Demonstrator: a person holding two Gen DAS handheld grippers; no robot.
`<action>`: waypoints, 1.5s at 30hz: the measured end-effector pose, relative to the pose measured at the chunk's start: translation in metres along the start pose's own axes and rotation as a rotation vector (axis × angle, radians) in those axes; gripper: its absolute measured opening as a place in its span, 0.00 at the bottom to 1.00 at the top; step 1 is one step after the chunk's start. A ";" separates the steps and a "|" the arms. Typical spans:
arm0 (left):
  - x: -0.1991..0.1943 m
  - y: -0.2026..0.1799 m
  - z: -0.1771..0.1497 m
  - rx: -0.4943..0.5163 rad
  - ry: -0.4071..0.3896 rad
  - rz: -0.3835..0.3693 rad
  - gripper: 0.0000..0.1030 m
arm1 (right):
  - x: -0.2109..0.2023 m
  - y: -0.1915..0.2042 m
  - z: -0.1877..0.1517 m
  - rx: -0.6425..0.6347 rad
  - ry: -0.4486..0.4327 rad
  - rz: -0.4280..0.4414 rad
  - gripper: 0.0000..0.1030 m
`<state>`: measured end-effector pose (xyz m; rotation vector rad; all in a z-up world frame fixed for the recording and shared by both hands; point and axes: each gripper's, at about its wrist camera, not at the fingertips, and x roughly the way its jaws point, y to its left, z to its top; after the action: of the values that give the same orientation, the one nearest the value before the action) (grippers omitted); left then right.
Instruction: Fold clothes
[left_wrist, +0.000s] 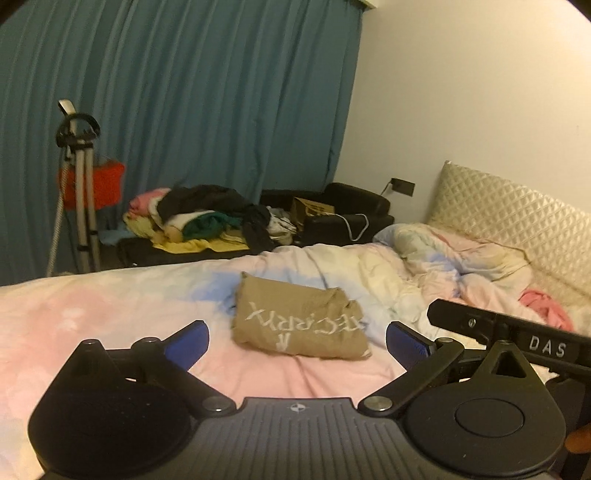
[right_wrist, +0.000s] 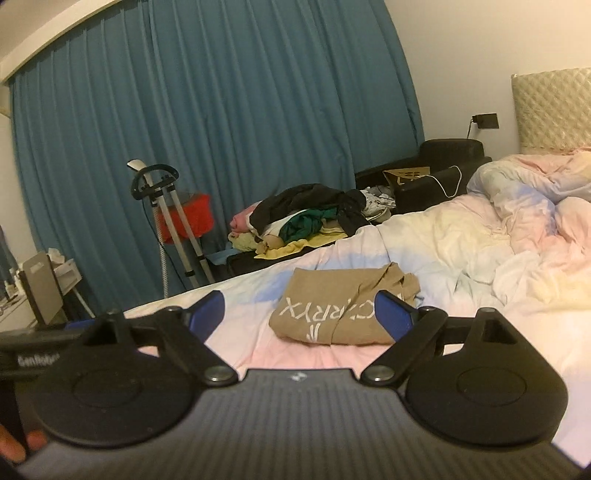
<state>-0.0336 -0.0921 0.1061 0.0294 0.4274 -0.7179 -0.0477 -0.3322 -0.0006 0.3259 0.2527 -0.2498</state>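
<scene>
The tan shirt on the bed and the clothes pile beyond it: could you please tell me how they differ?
The tan shirt is one garment, folded into a flat packet; the clothes pile is many garments, heaped and crumpled. The tan shirt is a single colour with white lettering; the clothes pile mixes black, green, yellow and pink. Neither is touched by a gripper.

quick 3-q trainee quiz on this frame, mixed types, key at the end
1. True or false: the left claw is shut on the tan shirt.
2. The shirt lies on: A) the bed B) the sofa C) the clothes pile.
3. Fill in: both claws are ____, holding nothing.

Key
1. False. It is open, short of the shirt.
2. A.
3. open. The right claw too is spread wide, with the folded shirt beyond it.
</scene>
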 end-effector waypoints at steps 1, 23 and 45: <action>-0.005 0.001 -0.006 0.005 -0.009 0.009 1.00 | -0.002 0.001 -0.005 -0.002 -0.006 -0.002 0.87; -0.008 0.027 -0.062 -0.010 -0.110 0.089 1.00 | 0.029 -0.003 -0.074 -0.061 -0.024 -0.037 0.87; -0.008 0.033 -0.065 -0.007 -0.101 0.126 1.00 | 0.027 -0.001 -0.078 -0.073 -0.021 -0.063 0.87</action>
<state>-0.0416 -0.0508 0.0455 0.0131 0.3280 -0.5913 -0.0379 -0.3114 -0.0797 0.2431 0.2513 -0.3050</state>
